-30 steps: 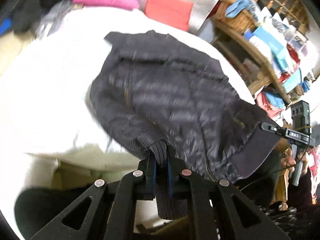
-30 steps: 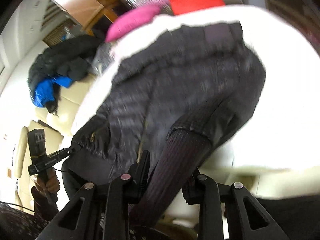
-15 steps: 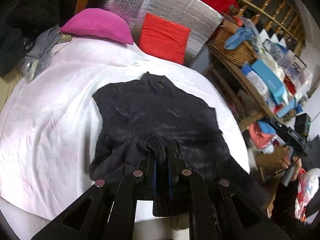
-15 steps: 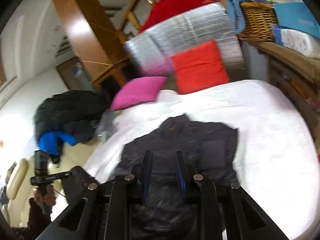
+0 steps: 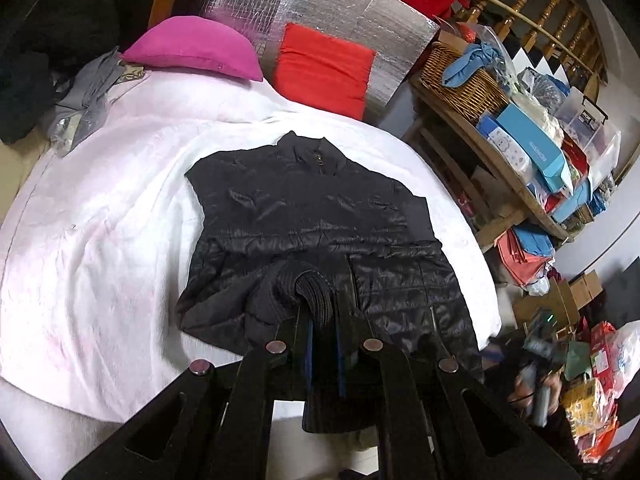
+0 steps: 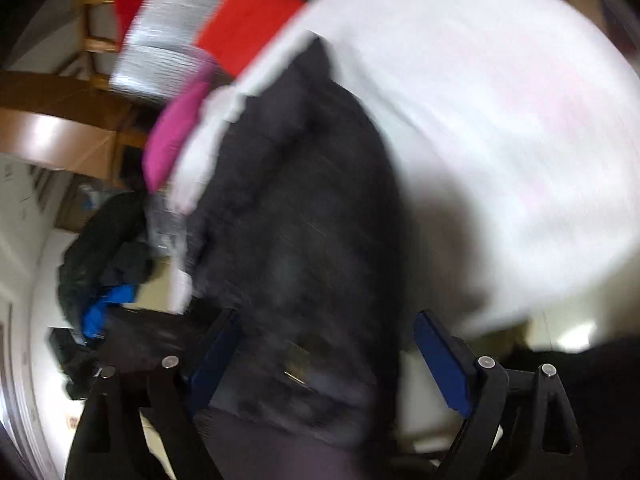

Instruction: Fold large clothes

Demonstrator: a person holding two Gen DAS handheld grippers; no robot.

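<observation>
A black quilted jacket (image 5: 320, 208) lies spread on the white bed sheet (image 5: 100, 220), collar towards the pillows. My left gripper (image 5: 324, 320) is shut on its ribbed cuff (image 5: 308, 284), which bunches up over the jacket's lower middle. The right wrist view is badly blurred and rolled. There my right gripper (image 6: 328, 344) has its jaws opening wide, blue pads (image 6: 440, 360) far apart. The jacket (image 6: 300, 200) runs between them and the pads do not press on it. A blurred hand (image 5: 540, 384) shows at the bed's near right corner.
A pink pillow (image 5: 192, 52) and a red cushion (image 5: 324, 68) lean at the head of the bed against a silver panel. A cluttered wooden shelf (image 5: 520, 152) with a wicker basket stands to the right. Dark clothes (image 6: 104, 256) are piled on a seat to the left.
The jacket has gone from hanging bunched to lying flat on the bed. My right gripper let go of the ribbed cuff, spread its jaws and rolled. The left gripper drew back, still gripping.
</observation>
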